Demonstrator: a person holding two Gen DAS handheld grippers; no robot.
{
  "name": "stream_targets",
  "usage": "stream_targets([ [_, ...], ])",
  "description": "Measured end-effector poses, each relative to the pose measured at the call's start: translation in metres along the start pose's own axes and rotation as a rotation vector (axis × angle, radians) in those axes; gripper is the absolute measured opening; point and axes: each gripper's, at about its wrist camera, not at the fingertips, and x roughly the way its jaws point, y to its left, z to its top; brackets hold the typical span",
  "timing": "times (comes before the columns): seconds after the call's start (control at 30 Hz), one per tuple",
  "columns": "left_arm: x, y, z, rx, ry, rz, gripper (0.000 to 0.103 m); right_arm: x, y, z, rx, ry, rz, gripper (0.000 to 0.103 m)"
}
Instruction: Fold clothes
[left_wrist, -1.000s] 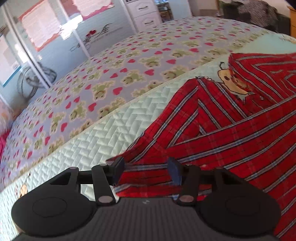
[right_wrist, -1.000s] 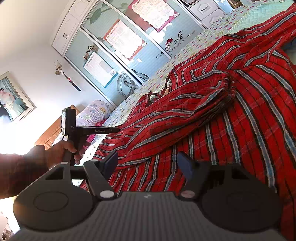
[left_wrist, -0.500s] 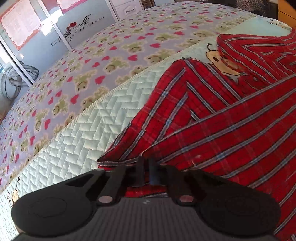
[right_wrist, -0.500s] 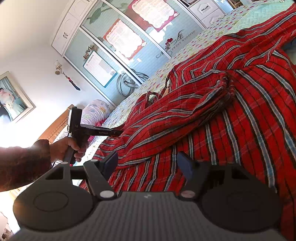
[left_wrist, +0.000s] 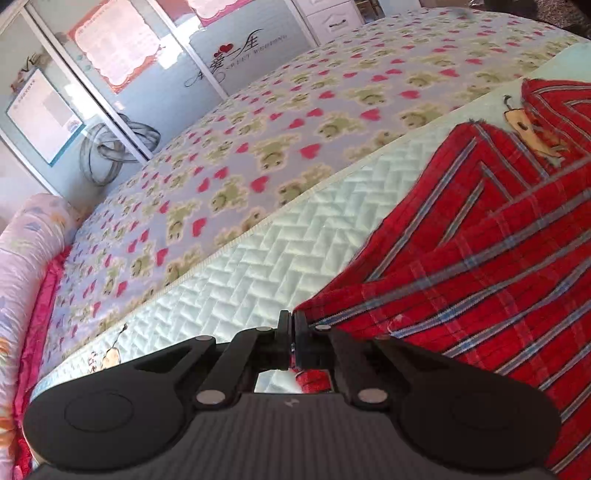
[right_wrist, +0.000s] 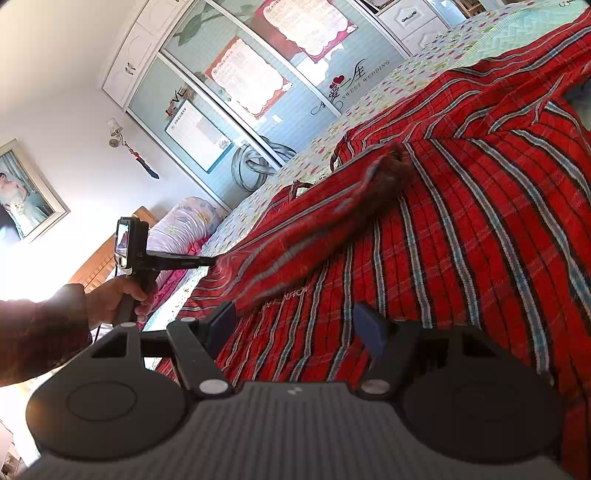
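Note:
A red plaid shirt (left_wrist: 480, 251) lies spread over the bed. My left gripper (left_wrist: 293, 332) is shut on a corner of its edge, and the cloth rises in a taut ridge from that corner. In the right wrist view the same shirt (right_wrist: 461, 229) fills the right side, and the left gripper (right_wrist: 212, 261) pulls a blurred fold of it leftward, held by a hand (right_wrist: 122, 299). My right gripper (right_wrist: 295, 325) hangs open just above the shirt's lower part, nothing between its blue pads (right_wrist: 371, 326).
The bed carries a pale quilted cover (left_wrist: 258, 266) and a frog-and-heart blanket (left_wrist: 258, 147). A pink pillow roll (left_wrist: 26, 236) lies at the left end. A wardrobe with glass doors (right_wrist: 258, 92) and a drawer unit (right_wrist: 410, 22) stand behind the bed.
My left gripper went from open around the shirt's edge to shut on it, then lifted and drew the corner left. The right gripper stayed open and still.

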Motion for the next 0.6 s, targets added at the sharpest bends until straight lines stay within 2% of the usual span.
stream_targets([
  [0.13,-0.016,0.01,0.0,-0.098,-0.039,-0.022,0.007,0.0,-0.001,0.0,0.0,0.0,0.0,0.072],
  [0.27,-0.038,0.022,0.0,-0.221,-0.096,-0.032,0.021,0.0,-0.002,0.001,0.0,0.001,0.0,0.072],
  [0.33,-0.048,0.028,0.0,-0.282,-0.123,-0.038,0.022,0.0,-0.002,0.002,0.001,0.001,0.0,0.072],
  [0.4,-0.052,0.011,-0.004,-0.269,-0.084,-0.17,0.028,0.0,-0.002,0.002,0.001,0.001,-0.001,0.072],
  [0.47,-0.035,-0.026,-0.02,-0.163,0.066,-0.244,0.035,0.0,0.0,0.001,0.001,0.003,-0.004,0.072],
  [0.5,-0.025,-0.046,-0.032,-0.097,0.126,-0.257,0.034,0.0,0.0,0.002,0.003,0.005,-0.006,0.072],
  [0.53,-0.033,-0.059,-0.041,-0.059,0.045,-0.192,0.034,0.001,0.002,0.004,0.003,0.017,-0.016,0.072],
  [0.6,-0.038,-0.065,-0.042,-0.067,0.03,-0.149,0.034,0.003,0.007,0.009,0.003,0.047,-0.041,0.072],
])
